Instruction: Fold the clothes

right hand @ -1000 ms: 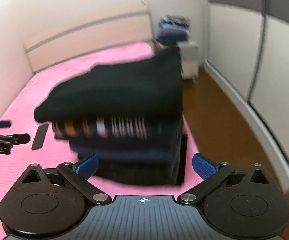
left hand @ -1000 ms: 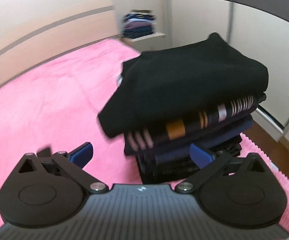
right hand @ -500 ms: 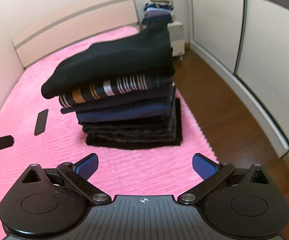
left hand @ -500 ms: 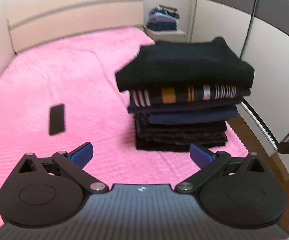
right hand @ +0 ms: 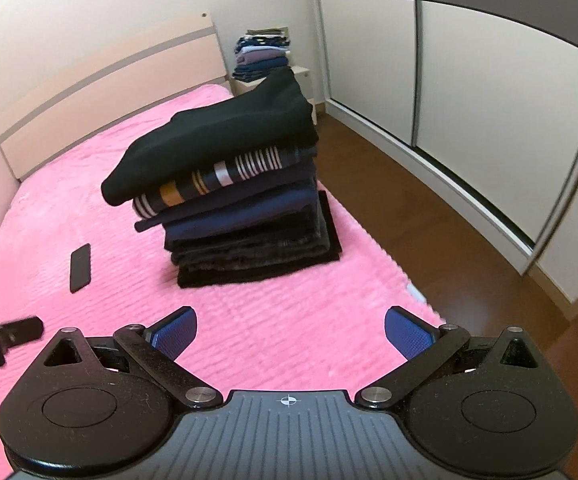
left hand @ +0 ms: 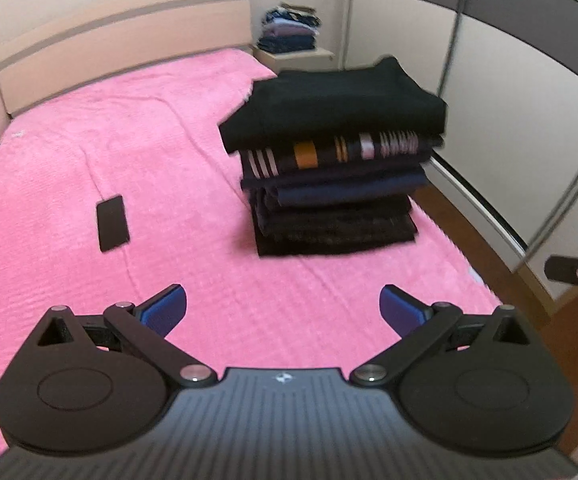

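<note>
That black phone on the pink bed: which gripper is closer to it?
Left, likely. The left gripper hovers just short of the phone, which lies ahead to its left. The right gripper is off toward the bed's floor-side edge, beyond the left one.

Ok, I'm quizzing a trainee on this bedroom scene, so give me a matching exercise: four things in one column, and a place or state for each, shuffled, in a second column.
Things:
1. black garment
2. striped garment
3. phone
4. small clothes pile

Places or states:
A. on the nightstand by the headboard
B. lying flat on the pink bedspread, apart from the stack
C. top of the big stack
D. directly under the top layer of the big stack

Pairs: 1-C, 2-D, 3-B, 4-A
</note>
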`<state>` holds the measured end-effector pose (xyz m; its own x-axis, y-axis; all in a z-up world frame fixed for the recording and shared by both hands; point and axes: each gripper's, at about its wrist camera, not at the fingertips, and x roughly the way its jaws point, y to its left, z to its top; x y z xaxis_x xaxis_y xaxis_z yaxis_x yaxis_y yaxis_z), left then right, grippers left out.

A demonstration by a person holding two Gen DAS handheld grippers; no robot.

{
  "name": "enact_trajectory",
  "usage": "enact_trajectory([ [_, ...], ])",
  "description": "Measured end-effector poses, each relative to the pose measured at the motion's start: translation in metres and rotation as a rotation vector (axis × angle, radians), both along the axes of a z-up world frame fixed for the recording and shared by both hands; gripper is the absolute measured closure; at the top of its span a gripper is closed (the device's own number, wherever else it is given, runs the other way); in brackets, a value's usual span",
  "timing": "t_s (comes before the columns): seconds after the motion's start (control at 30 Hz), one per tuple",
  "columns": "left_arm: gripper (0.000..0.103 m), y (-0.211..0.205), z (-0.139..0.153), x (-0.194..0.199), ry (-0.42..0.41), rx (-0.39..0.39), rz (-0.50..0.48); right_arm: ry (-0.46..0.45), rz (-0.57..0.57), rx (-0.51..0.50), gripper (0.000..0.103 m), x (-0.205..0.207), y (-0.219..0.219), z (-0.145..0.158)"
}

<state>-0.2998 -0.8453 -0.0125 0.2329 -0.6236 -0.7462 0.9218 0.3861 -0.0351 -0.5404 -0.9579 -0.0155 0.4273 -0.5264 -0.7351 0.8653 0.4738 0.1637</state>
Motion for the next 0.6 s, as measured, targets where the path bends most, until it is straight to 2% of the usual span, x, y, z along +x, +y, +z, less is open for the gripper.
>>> enact_trajectory([
  [0.13,0.002,0.02,0.001,-0.011,0.015,-0.008,-0.017,0.012,-0.005,-0.008,0.001,-0.006,0.028,0.005],
  [0.23,0.002,0.029,0.006,-0.022,-0.004,-0.019,-0.027,0.015,0.0,0.006,0.001,-0.008,0.033,0.004],
  [0.37,0.002,0.03,0.015,-0.03,-0.009,-0.035,-0.015,0.01,0.036,-0.011,0.001,-0.002,0.025,0.009],
  [0.6,0.002,0.013,0.025,-0.048,-0.047,-0.05,0.068,0.005,0.15,-0.055,0.001,0.0,0.001,0.025],
])
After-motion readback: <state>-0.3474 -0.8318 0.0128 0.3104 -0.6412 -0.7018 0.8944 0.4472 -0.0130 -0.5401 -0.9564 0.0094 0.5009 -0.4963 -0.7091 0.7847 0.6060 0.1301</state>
